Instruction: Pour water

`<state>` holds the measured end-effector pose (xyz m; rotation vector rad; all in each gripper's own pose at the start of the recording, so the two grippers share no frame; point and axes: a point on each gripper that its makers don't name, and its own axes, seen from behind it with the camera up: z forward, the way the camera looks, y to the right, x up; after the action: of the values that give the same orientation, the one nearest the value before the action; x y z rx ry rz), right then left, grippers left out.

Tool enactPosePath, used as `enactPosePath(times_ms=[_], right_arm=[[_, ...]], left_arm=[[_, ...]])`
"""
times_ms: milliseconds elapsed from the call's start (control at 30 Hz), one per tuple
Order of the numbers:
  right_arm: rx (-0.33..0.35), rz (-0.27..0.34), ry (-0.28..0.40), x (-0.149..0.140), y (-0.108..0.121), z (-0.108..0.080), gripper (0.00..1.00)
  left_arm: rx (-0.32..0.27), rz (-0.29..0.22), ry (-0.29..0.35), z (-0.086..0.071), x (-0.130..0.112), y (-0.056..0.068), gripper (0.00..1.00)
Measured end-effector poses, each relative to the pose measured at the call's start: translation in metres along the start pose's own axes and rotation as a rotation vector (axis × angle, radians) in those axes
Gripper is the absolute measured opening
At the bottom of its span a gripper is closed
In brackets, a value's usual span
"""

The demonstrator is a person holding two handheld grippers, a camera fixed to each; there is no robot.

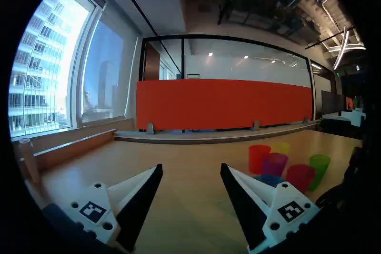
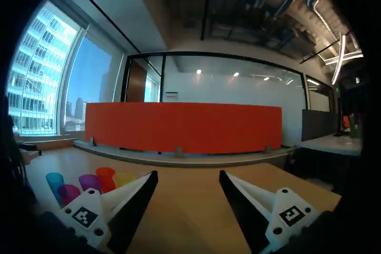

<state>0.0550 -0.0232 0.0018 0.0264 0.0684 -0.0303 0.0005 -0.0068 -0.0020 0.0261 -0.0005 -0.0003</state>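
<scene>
Six coloured cups [image 1: 275,163]; one table [image 1: 190,158]; one orange partition [image 1: 224,104].

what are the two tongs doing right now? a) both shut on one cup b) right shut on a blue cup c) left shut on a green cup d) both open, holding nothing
d: the left tongs and the right tongs each stand wide open with bare light wooden table top between their fingers, and the cluster of coloured translucent plastic cups stands off to the side.

Orange divider [image 1: 224,104], big windows [image 1: 43,68]
</scene>
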Motion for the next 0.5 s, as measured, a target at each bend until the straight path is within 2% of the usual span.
enactPosePath(times_ms=[200,500], right_arm=[[-0.019,-0.005,-0.031,-0.017,0.011,-0.002,0.99],[-0.034,-0.001,-0.038,-0.032,0.022,-0.004,0.99]], left_arm=[[0.0,0.0,0.0,0.0,0.0,0.0,0.9],[0.0,0.0,0.0,0.0,0.0,-0.001,0.9]])
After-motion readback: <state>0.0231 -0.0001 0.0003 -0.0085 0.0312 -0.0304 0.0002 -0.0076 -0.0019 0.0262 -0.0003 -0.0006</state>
